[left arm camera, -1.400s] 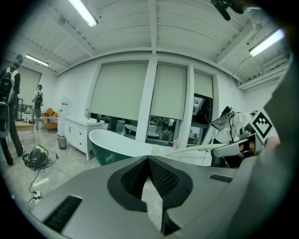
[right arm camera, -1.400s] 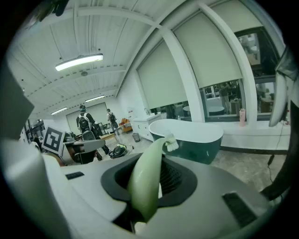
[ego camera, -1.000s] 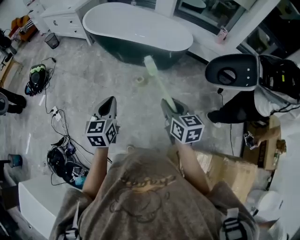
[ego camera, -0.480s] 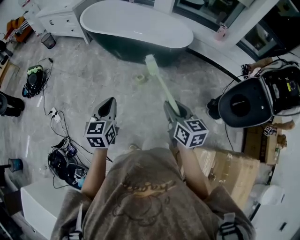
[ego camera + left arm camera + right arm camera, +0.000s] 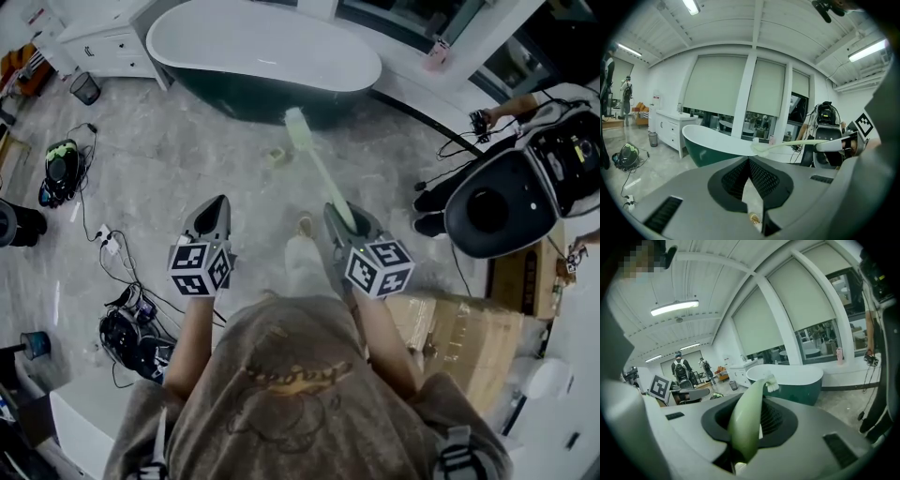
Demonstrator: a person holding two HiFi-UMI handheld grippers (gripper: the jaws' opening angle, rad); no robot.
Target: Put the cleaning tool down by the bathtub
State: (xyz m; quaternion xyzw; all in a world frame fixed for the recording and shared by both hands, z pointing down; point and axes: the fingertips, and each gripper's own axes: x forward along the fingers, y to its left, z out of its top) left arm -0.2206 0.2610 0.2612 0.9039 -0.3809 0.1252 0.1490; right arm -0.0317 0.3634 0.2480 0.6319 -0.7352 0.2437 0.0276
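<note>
Lengthwise between right gripper (image 5: 339, 214) jaws: brush (image 5: 747, 420)

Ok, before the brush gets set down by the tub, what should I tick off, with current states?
1. Right gripper clamped on the brush: ok.
2. Left gripper shut, empty, apart from the brush: ok.
3. Bathtub in view ahead: ok.
4. Bare floor beside the tub: ok, though a small object lies there.
5. Brush down at the floor: not ok, it is held in the air.
</note>
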